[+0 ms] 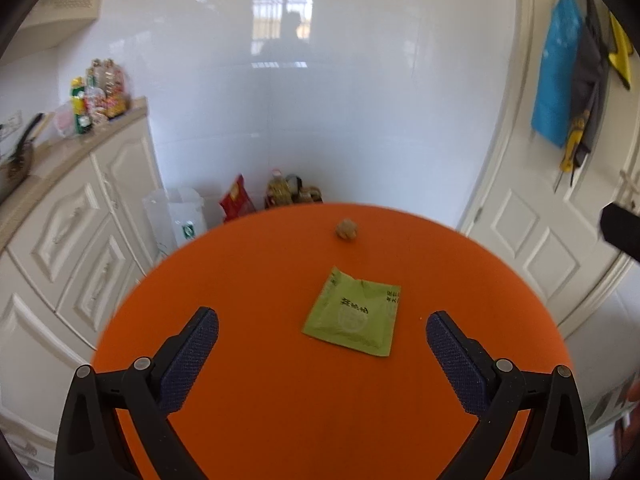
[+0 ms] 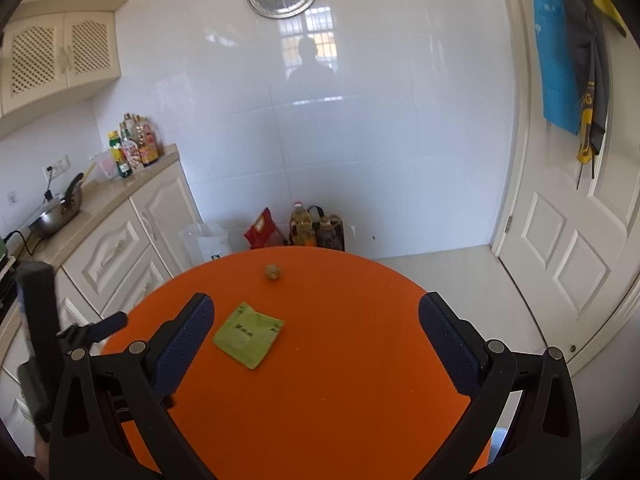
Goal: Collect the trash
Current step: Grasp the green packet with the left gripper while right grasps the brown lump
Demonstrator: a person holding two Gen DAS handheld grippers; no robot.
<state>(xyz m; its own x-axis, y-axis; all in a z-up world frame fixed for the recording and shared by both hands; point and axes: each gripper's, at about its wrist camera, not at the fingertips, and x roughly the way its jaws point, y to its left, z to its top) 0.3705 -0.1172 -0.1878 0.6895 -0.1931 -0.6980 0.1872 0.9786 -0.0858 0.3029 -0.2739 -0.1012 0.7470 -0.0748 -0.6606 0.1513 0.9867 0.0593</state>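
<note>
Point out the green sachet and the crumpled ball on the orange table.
green sachet (image 1: pixel 352 314), left wrist view, centre of its face
crumpled ball (image 1: pixel 346 229), left wrist view, middle of the wad

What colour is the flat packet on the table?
The packet is light green with dark printed writing, clearest in the left wrist view.

My left gripper (image 1: pixel 322 322) and right gripper (image 2: pixel 316 310) are matt black plastic, their fingertips (image 1: pixel 200 330) faced with dark blue, finely knurled pads. The orange worktop (image 1: pixel 260 280) looks smooth and matt. On it, the green sachet (image 1: pixel 352 312) has a creased, faintly shiny film; at its 12 o'clock, the tan crumpled wad (image 1: pixel 346 229) looks like rough paper.
</note>
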